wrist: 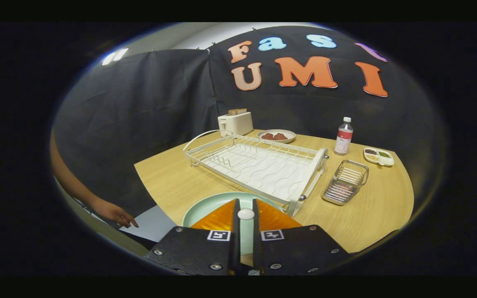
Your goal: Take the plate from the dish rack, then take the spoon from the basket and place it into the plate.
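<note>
A pale green plate [205,207] lies flat on the wooden table [168,182], just in front of the white dish rack [263,165], whose slots are bare. My gripper [245,202] hangs over the plate, its fingers drawn close together. A small white rounded piece, which looks like the end of the spoon [246,214], is pinched between them; the rest of the spoon is hidden by the fingers. The wire basket [346,182] stands to the right of the rack with nothing visible in it.
Behind the rack stand a white toaster [235,123] and a plate of brown food [278,135]. A bottle [343,136] and a small divided dish [378,156] sit at the back right. A person's hand [112,213] hangs off the table's left side.
</note>
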A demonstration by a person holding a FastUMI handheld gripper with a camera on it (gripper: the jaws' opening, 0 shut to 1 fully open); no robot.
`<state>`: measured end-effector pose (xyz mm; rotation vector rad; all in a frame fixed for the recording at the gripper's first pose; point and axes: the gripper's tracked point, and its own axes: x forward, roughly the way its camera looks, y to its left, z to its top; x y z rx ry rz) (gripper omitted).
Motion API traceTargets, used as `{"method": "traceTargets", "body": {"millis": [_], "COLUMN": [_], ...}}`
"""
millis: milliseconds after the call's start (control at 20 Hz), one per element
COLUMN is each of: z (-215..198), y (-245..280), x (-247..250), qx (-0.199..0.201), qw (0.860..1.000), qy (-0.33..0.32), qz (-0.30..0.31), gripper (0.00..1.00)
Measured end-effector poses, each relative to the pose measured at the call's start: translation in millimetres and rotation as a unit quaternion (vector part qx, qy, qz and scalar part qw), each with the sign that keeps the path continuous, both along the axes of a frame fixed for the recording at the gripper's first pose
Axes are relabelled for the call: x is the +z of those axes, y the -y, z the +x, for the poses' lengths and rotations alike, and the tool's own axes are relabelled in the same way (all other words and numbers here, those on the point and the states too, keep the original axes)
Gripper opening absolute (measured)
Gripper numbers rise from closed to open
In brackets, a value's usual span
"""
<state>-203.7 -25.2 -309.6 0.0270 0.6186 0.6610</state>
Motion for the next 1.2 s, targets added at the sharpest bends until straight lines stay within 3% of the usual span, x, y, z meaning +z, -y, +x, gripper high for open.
{"method": "traceTargets", "body": {"millis": [250,700,1000,1200], "z": [-19.1,-20.5,5.2,42.5], "y": [13.0,34.9,43.2,55.9], "x": [-36.3,-69.0,-38.4,23.7], "qx": [-0.021,-0.071,-0.107,-0.137], "qw": [0.998,0.991,0.990,0.990], "qy": [-0.061,-0.107,-0.086,-0.023], "qz": [-0.009,-0.027,-0.011,-0.002], "gripper": [0.14,0.21,0.30,0.42]}}
